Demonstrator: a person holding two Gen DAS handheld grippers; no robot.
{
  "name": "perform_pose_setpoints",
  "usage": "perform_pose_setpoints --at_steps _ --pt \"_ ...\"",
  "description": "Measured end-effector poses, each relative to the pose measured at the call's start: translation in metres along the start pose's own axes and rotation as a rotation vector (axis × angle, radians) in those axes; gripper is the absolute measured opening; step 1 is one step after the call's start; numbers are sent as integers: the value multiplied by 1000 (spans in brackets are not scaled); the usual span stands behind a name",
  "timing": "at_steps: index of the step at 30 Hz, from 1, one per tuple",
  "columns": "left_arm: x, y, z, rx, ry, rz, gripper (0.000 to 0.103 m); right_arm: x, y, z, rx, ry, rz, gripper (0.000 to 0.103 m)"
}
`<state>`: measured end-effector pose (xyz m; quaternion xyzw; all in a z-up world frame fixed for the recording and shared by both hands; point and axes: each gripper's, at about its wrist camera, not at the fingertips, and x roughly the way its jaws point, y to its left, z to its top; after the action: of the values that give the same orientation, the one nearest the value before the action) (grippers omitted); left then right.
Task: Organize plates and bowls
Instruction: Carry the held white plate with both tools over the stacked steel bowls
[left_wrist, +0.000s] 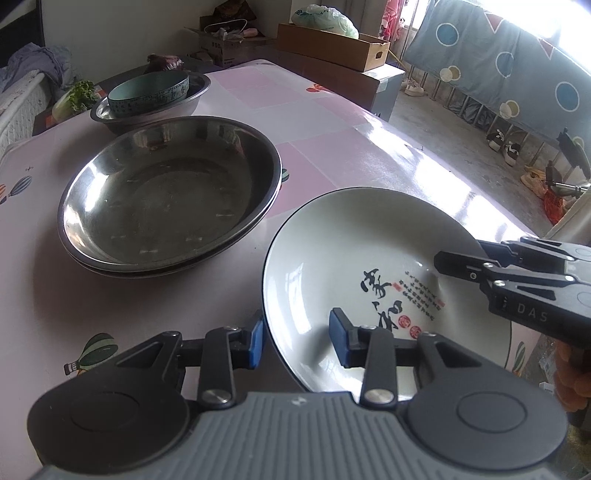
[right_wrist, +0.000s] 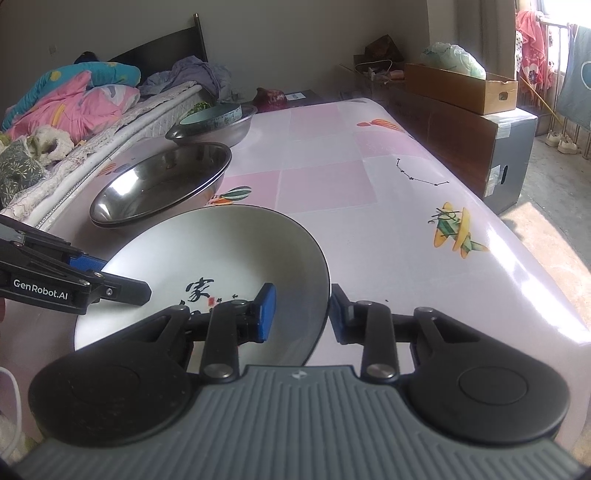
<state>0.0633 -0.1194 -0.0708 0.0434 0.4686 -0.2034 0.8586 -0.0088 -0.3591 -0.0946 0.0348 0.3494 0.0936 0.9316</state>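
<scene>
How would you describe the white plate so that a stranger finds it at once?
On the pink tablecloth, the dishes form a row of two steel basin stacks and one plate. The white ceramic plate lies at the near end, between both tools. It alone is white, with a dark rim and black calligraphy inside.

left wrist: close, down-forward | right wrist: close, down-forward from opposite side | shared: white plate (left_wrist: 354, 258)

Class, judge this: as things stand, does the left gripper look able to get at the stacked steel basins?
Probably yes, but not freely: the left gripper straddles the white plate's rim. The steel basins lie just beyond, with bare table between.
</scene>
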Motion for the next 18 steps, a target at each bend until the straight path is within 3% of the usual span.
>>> perform_pose_setpoints --at_steps 3,9,12,18 --pt "0 3 0 -8 7 -10 39 -9 1 -9 4 12 -25 33" --pt "0 1 0 0 18 -35 39 -21 2 -23 59 27 19 34" --pt "-3 0 -4 5 21 -48 38 -19 13 -23 0 16 -8 35" --pt "-4 0 -6 16 31 -69 37 -13 2 -16 32 10 3 33"
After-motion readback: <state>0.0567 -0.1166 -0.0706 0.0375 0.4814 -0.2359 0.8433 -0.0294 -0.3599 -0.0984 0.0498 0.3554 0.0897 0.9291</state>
